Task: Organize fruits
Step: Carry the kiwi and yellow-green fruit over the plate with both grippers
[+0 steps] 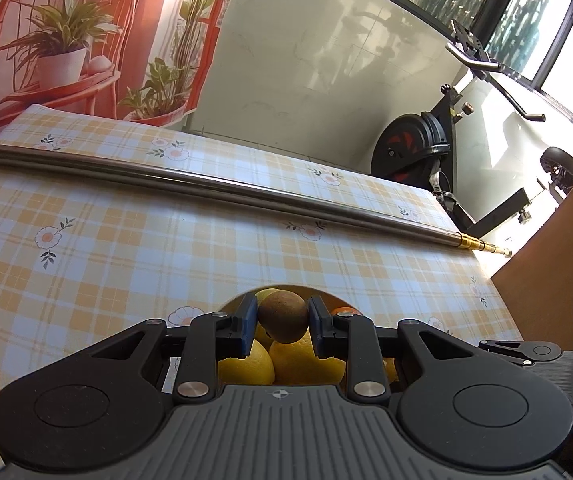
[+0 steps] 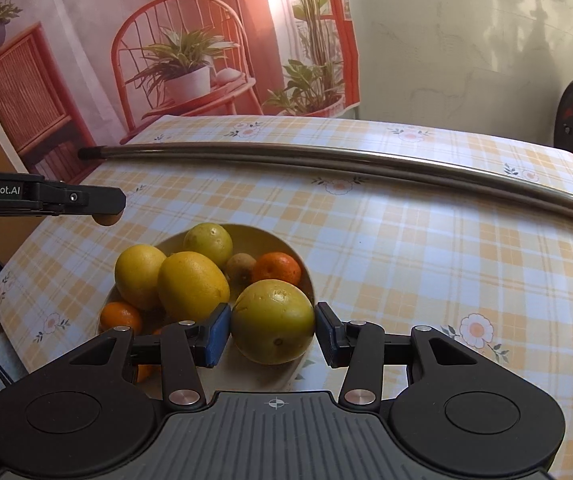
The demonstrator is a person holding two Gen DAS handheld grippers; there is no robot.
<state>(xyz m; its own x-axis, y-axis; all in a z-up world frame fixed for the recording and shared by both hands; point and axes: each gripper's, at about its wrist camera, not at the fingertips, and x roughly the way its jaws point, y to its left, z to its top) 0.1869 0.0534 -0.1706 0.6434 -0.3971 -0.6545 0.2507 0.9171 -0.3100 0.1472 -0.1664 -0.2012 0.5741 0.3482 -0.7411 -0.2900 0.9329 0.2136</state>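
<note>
The left gripper clamps a brown kiwi just above the bowl; the right gripper holds a yellow-green citrus over the bowl's near rim. Both fruits are round, so either could slip from the pads and roll off the table. The bowl is already heaped with lemons and a tangerine, which crowd any drop. Farther back lies a long metal rod.
</note>
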